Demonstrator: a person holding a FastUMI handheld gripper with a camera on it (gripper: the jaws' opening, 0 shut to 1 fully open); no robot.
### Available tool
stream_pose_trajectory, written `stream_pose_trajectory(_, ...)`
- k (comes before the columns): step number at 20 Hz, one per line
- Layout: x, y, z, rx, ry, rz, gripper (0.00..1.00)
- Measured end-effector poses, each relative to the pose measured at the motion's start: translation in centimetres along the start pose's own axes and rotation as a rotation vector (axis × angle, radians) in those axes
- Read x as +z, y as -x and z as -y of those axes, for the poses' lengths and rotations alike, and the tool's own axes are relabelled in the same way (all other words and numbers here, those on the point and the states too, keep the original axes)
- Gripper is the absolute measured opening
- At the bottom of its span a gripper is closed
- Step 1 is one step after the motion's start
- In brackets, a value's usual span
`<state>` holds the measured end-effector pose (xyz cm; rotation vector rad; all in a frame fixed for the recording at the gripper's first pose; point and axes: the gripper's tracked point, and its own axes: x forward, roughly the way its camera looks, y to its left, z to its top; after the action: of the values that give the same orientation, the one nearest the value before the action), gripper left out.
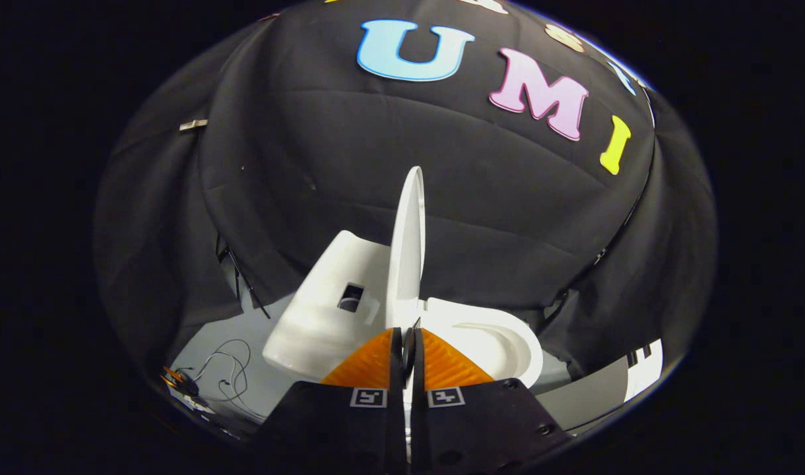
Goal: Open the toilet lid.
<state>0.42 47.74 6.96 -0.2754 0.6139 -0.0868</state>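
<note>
We can read no writing on the white toilet point(350, 316). Our gripper point(408, 340) has its fingers pressed almost together, only a thin slit between them, and whether they pinch the lid's lower edge is hard to make out. The toilet lid point(408, 237) stands upright just ahead of them, edge-on, beside the open bowl point(495, 340). Thin cables point(227, 369) lie on the floor.

Gripper point(408, 338) fingers nearly closed, only a thin gap between them, nothing visibly clamped. Toilet lid point(407, 244) stands upright, seen edge-on, just beyond the fingertips. Tank point(323, 310) to the lid's left, with a dark square opening in its side. Open bowl and seat point(491, 336) to the lid's right. Loose wires point(227, 369) lie on the grey floor point(204, 343) left of the tank.
</note>
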Motion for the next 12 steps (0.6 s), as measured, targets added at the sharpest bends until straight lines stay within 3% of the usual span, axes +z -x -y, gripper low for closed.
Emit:
stream_pose_trajectory(7,0.3,-0.3,-2.0,-0.046,0.078,0.026,0.11)
stream_pose_trajectory(12,0.3,-0.5,-1.8,0.015,0.034,0.011,0.18)
